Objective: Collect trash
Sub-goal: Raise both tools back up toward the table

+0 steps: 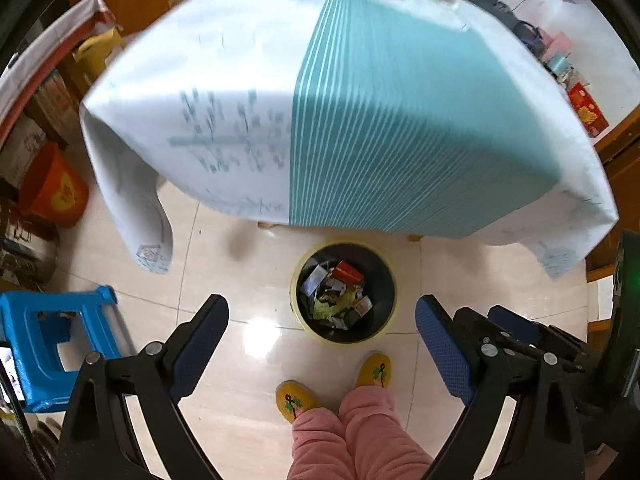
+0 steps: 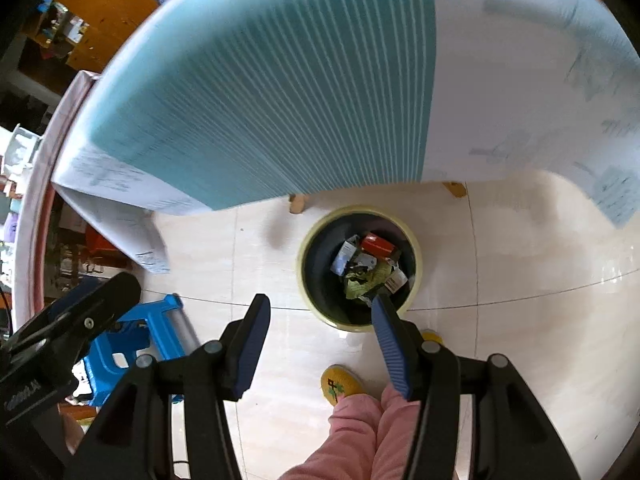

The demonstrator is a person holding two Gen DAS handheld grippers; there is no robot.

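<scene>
A round yellow-rimmed bin with a black liner (image 1: 378,316) stands on the floor just in front of the table; it also shows in the right wrist view (image 2: 316,276). It holds several wrappers and a red packet (image 1: 349,272) (image 2: 377,244). My left gripper (image 1: 322,316) is open and empty, held high above the floor with the bin between its fingers. My right gripper (image 2: 320,312) is open and empty too, above the bin's near rim. The right gripper's fingers (image 1: 512,322) show at the right of the left wrist view. The left gripper (image 2: 80,312) shows at the left of the right wrist view.
A table with a white and teal striped cloth (image 1: 400,120) (image 2: 280,80) fills the upper view. A blue plastic stool (image 1: 44,344) (image 2: 120,344) stands at the left. The person's pink trousers and yellow slippers (image 1: 374,370) (image 2: 340,384) are just behind the bin. An orange bucket (image 1: 52,188) sits far left.
</scene>
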